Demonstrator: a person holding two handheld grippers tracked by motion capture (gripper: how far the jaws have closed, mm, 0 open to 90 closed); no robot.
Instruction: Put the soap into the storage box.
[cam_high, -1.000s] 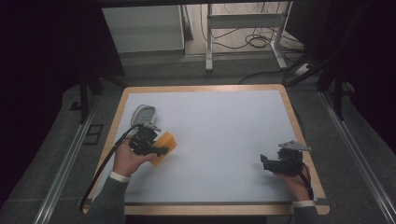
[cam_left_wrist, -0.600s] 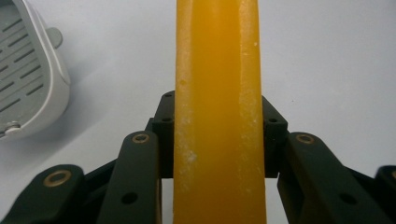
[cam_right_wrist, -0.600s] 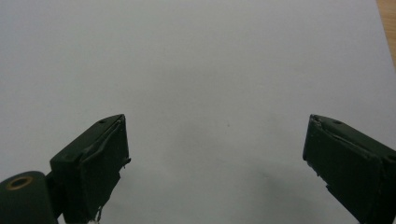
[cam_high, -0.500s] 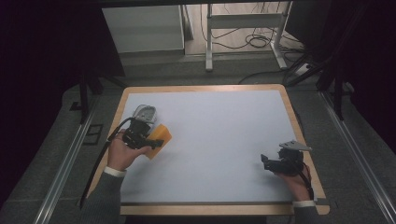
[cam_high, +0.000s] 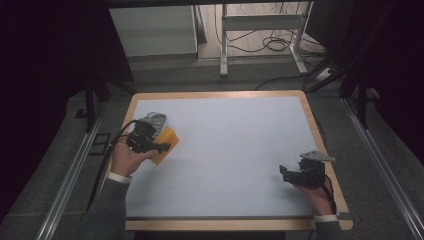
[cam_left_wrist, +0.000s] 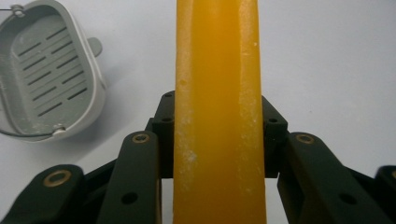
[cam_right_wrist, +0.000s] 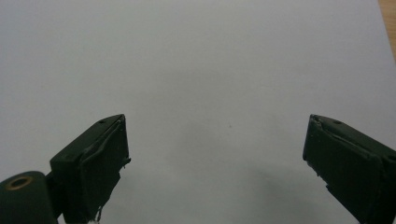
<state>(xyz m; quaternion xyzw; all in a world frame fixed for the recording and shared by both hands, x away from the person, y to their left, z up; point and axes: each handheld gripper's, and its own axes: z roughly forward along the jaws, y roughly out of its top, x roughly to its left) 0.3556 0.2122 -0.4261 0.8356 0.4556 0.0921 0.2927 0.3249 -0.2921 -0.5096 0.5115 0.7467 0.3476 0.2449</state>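
Observation:
A long orange-yellow bar (cam_left_wrist: 217, 93) stands clamped between the black jaws of my left gripper (cam_left_wrist: 217, 123), which is shut on it. From above, that left gripper (cam_high: 159, 146) is at the table's left side with the orange bar (cam_high: 169, 142) sticking out to its right. A grey slotted dish (cam_left_wrist: 46, 70) with a wire handle lies just beside it, and in the high view the dish (cam_high: 156, 120) sits right behind the hand. My right gripper (cam_right_wrist: 217, 154) hovers over bare white mat, jaws wide apart with nothing between them; it is near the right edge (cam_high: 285, 172).
A white mat (cam_high: 230, 150) covers the wooden table (cam_high: 320, 131). Metal rails run along both sides of the floor. Table legs and loose cables (cam_high: 272, 42) lie beyond the far edge.
My left hand has carried the orange bar away from the person and slightly upward, closer to the grey dish. The right hand has kept still.

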